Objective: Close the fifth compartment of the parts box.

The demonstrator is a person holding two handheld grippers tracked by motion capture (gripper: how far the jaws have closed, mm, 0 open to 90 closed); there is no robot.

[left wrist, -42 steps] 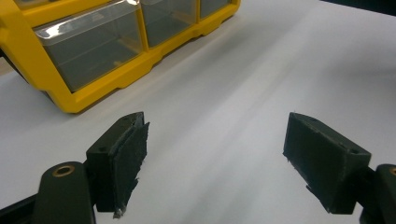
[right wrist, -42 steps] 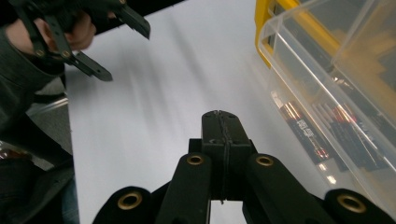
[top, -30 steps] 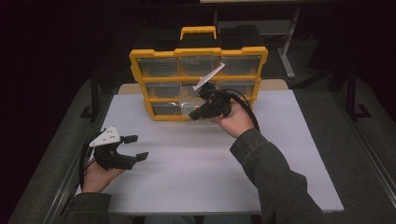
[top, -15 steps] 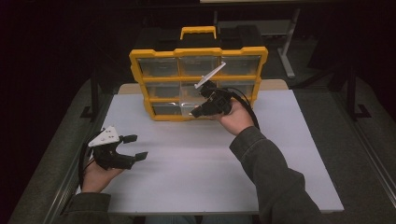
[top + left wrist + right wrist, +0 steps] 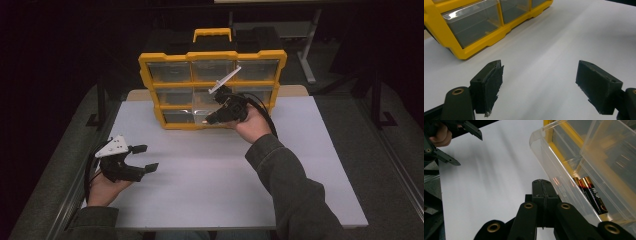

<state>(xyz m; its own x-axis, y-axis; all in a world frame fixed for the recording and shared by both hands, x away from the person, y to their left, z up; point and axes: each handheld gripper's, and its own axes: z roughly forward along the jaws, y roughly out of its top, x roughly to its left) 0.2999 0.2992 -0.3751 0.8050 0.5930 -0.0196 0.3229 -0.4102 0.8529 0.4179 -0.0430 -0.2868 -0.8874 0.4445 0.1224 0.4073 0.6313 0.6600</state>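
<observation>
A yellow organizer (image 5: 212, 55) with clear drawers stands upright at the back of the white table (image 5: 200, 190). Its lower middle drawer (image 5: 197, 115) is pulled out a little. In the right gripper view that clear drawer (image 5: 564, 170) holds black-and-copper batteries (image 5: 591, 195). My right gripper (image 5: 207, 121) is at the drawer's front, and its jaws (image 5: 541, 182) are shut flush beside the clear wall with nothing seen between them. My left gripper (image 5: 148, 158) rests open at the table's left, pointing right. Nothing lies between its jaws (image 5: 540, 82), and the organizer's yellow frame (image 5: 474, 48) is ahead to their left.
The table's white top stretches bare in front of the organizer and between the two hands. Dark floor and table legs surround it. The left gripper (image 5: 464, 146) appears far off in the right gripper view, held in a hand.
</observation>
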